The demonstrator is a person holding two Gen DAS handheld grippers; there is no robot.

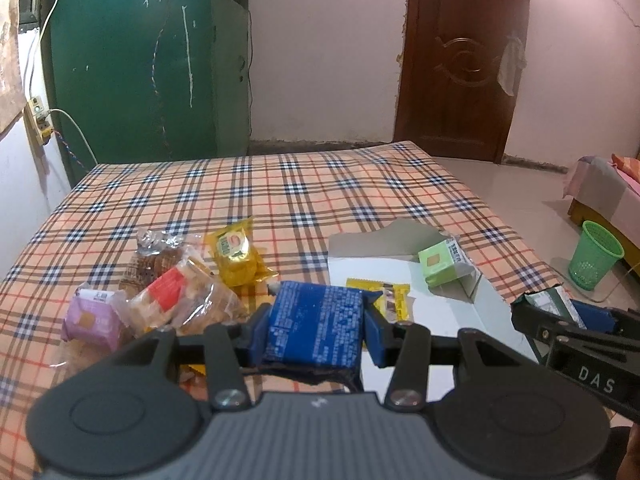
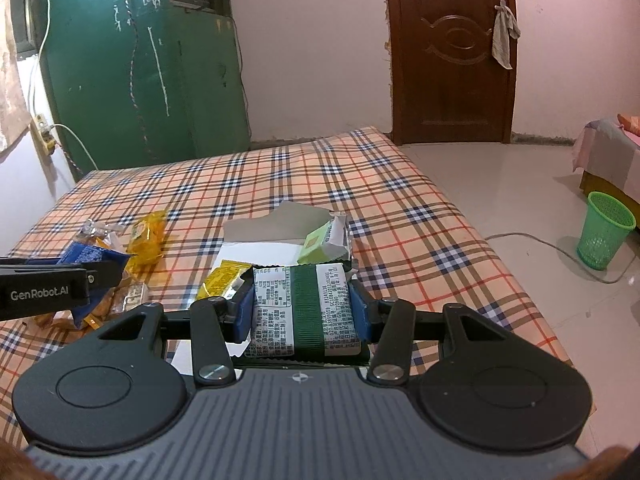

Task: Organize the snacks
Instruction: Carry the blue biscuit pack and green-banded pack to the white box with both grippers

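**Both grippers loaded, box ahead**

The left gripper has its blue pads clamped on a blue snack packet; the right gripper is clamped on a green-and-white packet. Each tool tilts moderately downward over the plaid tablecloth.

The step in hand looks like carrying the packets to the open white box, at 1 o'clock from the left gripper and 12 o'clock from the right one. It already holds a light-green carton and a yellow sachet. Best to lower each packet flat onto bare floor before releasing, one tool at a time. Loose snacks remain at 10 o'clock.
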